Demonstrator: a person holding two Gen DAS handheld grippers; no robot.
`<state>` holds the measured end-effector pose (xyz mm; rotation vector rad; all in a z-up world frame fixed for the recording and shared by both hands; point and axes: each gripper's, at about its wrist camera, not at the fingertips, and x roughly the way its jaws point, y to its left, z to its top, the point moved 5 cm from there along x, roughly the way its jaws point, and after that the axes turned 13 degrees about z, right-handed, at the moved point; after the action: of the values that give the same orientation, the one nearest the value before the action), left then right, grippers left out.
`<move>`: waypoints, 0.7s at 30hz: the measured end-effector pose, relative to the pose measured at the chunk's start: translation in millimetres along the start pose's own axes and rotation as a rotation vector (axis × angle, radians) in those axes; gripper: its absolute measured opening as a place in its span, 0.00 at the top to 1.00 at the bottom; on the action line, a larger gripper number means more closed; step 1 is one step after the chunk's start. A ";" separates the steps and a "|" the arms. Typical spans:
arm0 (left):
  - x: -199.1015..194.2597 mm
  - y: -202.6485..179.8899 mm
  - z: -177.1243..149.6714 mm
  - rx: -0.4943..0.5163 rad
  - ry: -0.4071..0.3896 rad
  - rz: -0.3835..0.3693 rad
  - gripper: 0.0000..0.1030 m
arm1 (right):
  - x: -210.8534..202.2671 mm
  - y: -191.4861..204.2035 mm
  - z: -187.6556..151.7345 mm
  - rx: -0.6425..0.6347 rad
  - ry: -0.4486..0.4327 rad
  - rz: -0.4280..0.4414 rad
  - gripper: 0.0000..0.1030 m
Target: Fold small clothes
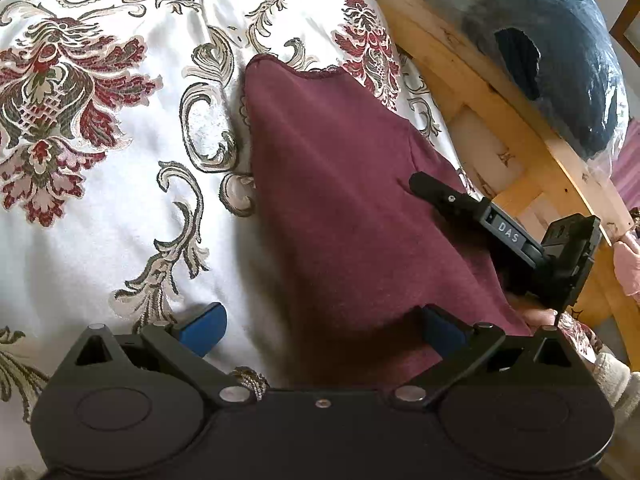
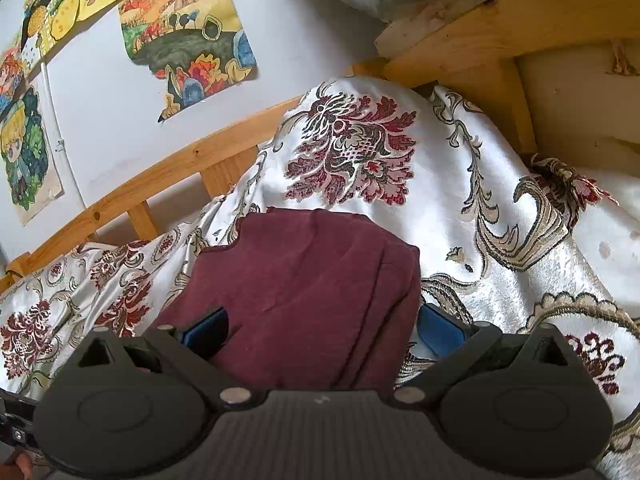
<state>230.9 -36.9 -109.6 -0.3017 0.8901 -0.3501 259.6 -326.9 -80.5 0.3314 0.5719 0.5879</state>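
Observation:
A small maroon garment [image 1: 340,200] lies on a white floral bedspread [image 1: 100,140]. My left gripper [image 1: 322,330] is open, its blue pads [image 1: 204,326] wide apart; the garment's near edge sits between them. The right gripper's black finger [image 1: 448,200] rests over the garment's right side in the left wrist view. In the right wrist view the same garment [image 2: 296,280], partly folded with layered edges at its right, lies between the open right gripper's [image 2: 324,330] blue pads [image 2: 438,332].
A wooden bed frame [image 1: 480,92] runs along the right with a plastic-wrapped dark bundle [image 1: 560,60] on it. In the right wrist view a wooden rail [image 2: 180,176] borders the bedspread [image 2: 500,220], below a wall with colourful drawings [image 2: 188,36].

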 end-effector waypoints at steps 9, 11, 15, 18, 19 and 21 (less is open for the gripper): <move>0.5 1.4 0.2 0.021 0.018 -0.020 0.00 | 4.1 3.2 -2.0 -0.017 0.014 -0.025 0.01; -0.1 1.1 0.1 0.020 0.017 -0.020 0.00 | 4.4 3.1 -2.2 -0.019 0.017 -0.028 0.01; -0.2 0.5 0.2 0.023 0.021 -0.026 0.00 | 3.9 3.8 -2.9 -0.019 0.018 -0.030 0.01; 1.0 0.9 0.1 0.029 0.026 -0.038 0.00 | 3.9 4.1 -2.9 -0.019 0.017 -0.030 0.01; 1.4 1.2 -0.1 0.030 0.026 -0.040 0.00 | 4.3 4.5 -2.7 -0.020 0.017 -0.030 0.01; 2.3 0.9 0.2 0.031 0.027 -0.039 0.00 | 4.1 4.5 -2.9 -0.020 0.017 -0.030 0.01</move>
<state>232.5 -37.1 -111.5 -0.2868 0.9057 -0.4049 258.8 -320.5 -82.5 0.2991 0.5858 0.5673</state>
